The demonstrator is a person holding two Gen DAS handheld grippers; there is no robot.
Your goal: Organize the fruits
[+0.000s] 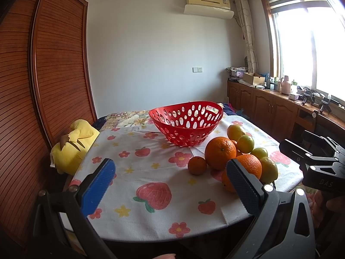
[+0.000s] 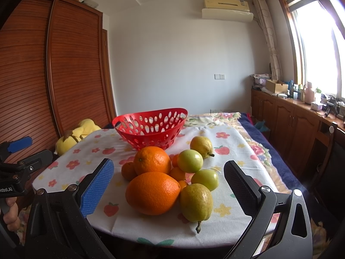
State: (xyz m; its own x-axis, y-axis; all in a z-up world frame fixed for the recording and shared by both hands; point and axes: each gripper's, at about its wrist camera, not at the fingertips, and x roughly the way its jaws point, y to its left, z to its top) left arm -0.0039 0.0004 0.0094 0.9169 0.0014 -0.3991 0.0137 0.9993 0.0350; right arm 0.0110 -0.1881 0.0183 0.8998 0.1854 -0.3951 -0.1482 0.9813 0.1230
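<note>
Both tongs, left [image 1: 170, 178] and right [image 2: 169, 178], gape empty; small oranges [image 2: 177, 173] half-hidden in the pile; perforated plastic basket [image 2: 149, 127] at 12 o'clock.

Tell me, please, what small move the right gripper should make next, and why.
Probably ease the right gripper forward around the nearest large orange. Its jaws are open and empty, that orange lies between them at the front of the pile, and the red basket behind appears empty.

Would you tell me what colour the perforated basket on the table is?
The basket is bright red, showing best in the right wrist view.
</note>
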